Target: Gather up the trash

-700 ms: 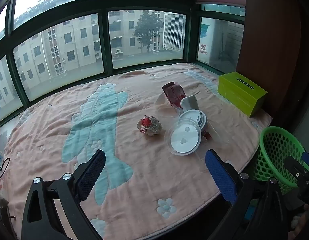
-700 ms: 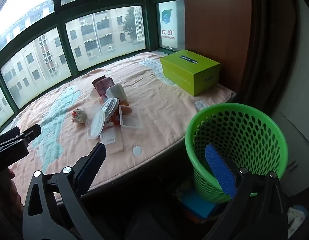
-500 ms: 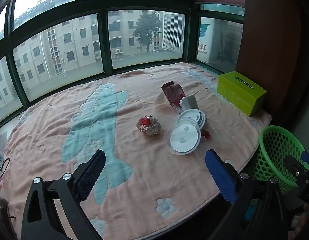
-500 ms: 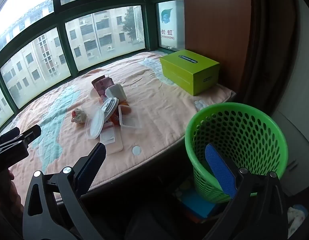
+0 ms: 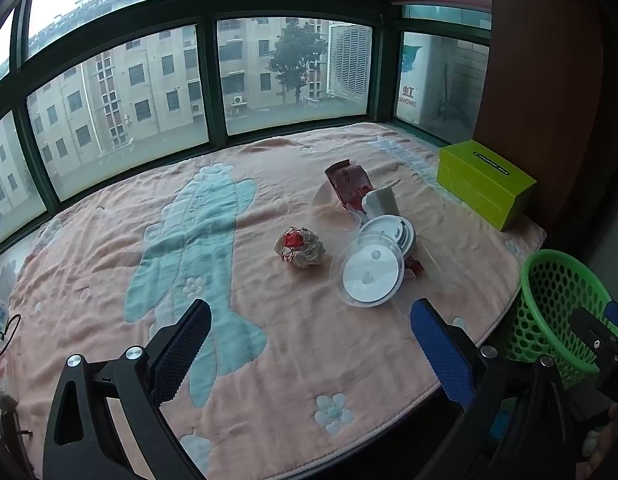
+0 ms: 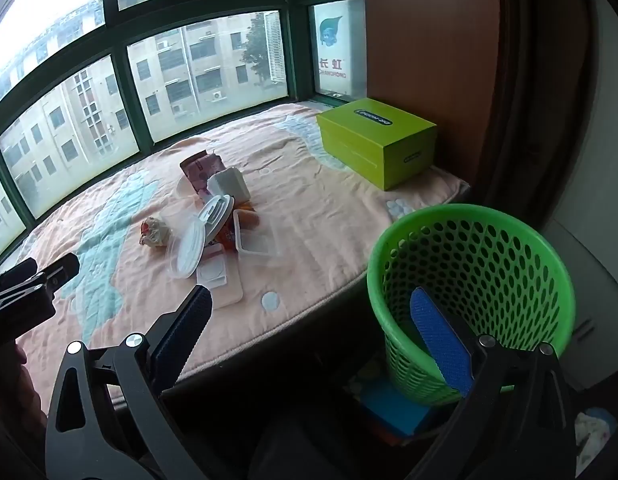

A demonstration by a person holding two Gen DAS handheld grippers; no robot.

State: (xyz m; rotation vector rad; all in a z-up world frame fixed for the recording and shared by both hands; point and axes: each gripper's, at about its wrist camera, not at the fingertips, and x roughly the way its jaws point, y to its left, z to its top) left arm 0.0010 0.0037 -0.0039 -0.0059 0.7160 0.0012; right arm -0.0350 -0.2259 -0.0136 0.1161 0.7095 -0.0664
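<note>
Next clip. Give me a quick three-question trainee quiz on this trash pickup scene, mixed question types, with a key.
1. True or false: the left tool is gripping the crumpled wrapper.
2. Where is the green basket? A) on the blanket B) beside the blanket's edge, lower down C) on the yellow-green box
3. Fill in: the round lids lie to the ____ of the wrapper in the left wrist view.

Key: 1 false; 2 B; 3 right

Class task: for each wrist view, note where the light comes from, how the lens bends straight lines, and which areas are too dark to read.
Left wrist view: daylight through the window, whose frame bows outward; sky top left blown out. Right wrist view: same backlight, and the floor under the green basket is too dark to read.
</note>
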